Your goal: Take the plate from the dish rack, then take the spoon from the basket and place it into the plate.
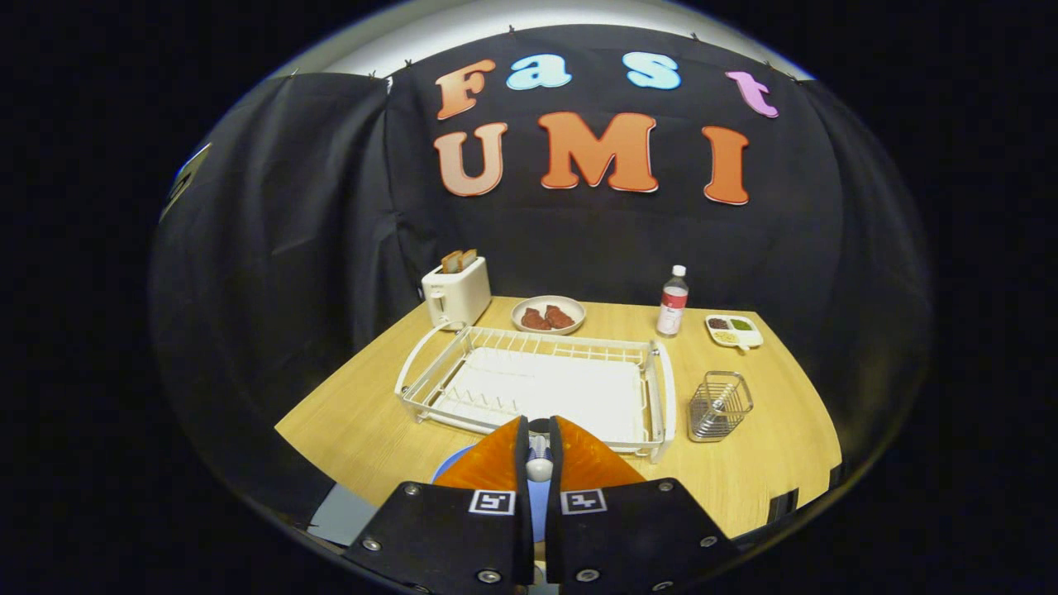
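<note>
My gripper is shut on the spoon, a pale rounded piece that shows in the narrow gap between the two fingers. Right under the fingers lies the blue plate on the table's near edge; the fingers hide most of it, and a sliver shows to their left. Just beyond the fingers stands the white wire dish rack with nothing in it. The small wire basket stands to the right of the rack, ahead and right of the fingers.
At the back of the wooden table stand a white toaster with bread, a bowl of reddish food, a bottle and a small divided dish. Black cloth walls close in behind and on both sides.
</note>
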